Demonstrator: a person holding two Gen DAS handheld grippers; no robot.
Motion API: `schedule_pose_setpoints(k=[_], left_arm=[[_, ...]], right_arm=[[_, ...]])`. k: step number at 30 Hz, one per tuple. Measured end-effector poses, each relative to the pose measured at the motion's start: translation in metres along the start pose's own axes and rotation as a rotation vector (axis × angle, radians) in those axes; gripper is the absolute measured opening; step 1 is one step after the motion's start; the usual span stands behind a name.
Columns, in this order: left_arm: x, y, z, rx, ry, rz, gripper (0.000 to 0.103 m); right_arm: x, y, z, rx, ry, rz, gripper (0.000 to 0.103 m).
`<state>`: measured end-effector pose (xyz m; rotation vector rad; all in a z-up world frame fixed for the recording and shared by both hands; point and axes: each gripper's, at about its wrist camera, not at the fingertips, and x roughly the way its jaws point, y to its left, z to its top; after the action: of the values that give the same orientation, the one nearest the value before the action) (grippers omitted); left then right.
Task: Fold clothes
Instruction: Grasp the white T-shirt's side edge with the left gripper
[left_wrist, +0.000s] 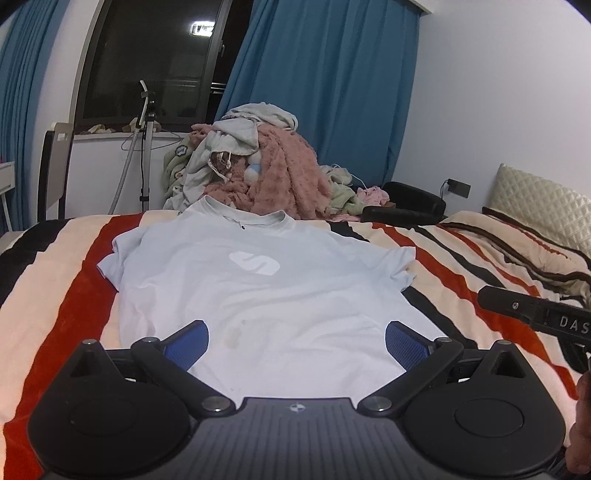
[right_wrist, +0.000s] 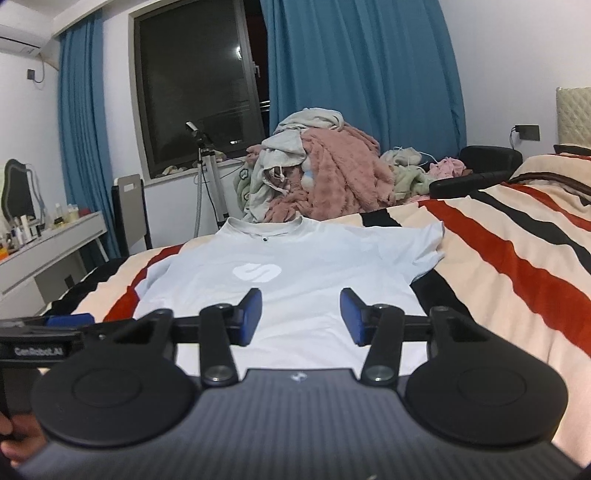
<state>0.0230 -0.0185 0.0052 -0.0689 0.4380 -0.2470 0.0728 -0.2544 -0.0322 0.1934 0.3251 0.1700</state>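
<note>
Pale blue T-shirt (left_wrist: 266, 288) lies flat, front up, on the striped bed cover (left_wrist: 480, 258), collar toward the far edge, both sleeves spread, white logo on the chest. Left claw (left_wrist: 295, 345) is spread wide with nothing between its blue pads (left_wrist: 186, 345), hovering over the shirt's near hem; contact with the cloth can't be judged. Right claw (right_wrist: 301, 317) is also apart and empty, over the lower body of the shirt.

Only the left view shows a faint stain (left_wrist: 233, 336) near the hem and the shirt's left sleeve (left_wrist: 110, 264) in full. Only the right view shows a table (right_wrist: 48, 251) with bottles at left and an air conditioner (right_wrist: 22, 40) at the top corner. Clothes pile (right_wrist: 317, 173) sits past the collar in both.

The near hem is hidden behind both claw bodies. In the right view the left sleeve is foreshortened. Each view catches just an edge of the other claw and part of a hand (right_wrist: 16, 439).
</note>
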Motion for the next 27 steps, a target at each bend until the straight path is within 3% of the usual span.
schedule_pose_setpoints(k=[2,4,6,9,13,17,21,24,27], left_arm=[[0.003,-0.001,-0.003,0.017,0.005,0.021,0.103],[0.006,-0.001,-0.005,0.023,0.017,0.03,0.103],[0.009,-0.001,-0.007,0.023,0.027,0.034,0.103],[0.014,0.003,-0.007,-0.005,0.05,0.024,0.103],[0.039,0.037,0.003,-0.186,0.164,-0.017,0.103],[0.072,0.096,0.02,-0.358,0.236,0.041,0.101],[0.11,0.168,0.034,-0.494,0.237,0.187,0.095],[0.138,0.222,0.038,-0.639,0.19,0.186,0.086],[0.165,0.263,0.039,-0.714,0.117,0.194,0.081]], right_arm=[[0.001,0.0,0.0,0.001,0.007,0.009,0.056],[0.002,0.0,-0.001,0.007,0.01,0.006,0.078],[0.001,0.001,-0.001,0.003,-0.001,-0.009,0.085],[0.001,0.0,-0.002,0.01,0.0,-0.016,0.084],[0.005,-0.003,-0.001,0.05,0.035,-0.005,0.084],[0.008,-0.004,-0.004,0.047,0.049,-0.02,0.084],[0.017,-0.011,-0.011,0.089,0.098,-0.031,0.084],[0.025,-0.015,-0.016,0.112,0.118,-0.043,0.084],[0.035,-0.018,-0.019,0.124,0.143,-0.052,0.084]])
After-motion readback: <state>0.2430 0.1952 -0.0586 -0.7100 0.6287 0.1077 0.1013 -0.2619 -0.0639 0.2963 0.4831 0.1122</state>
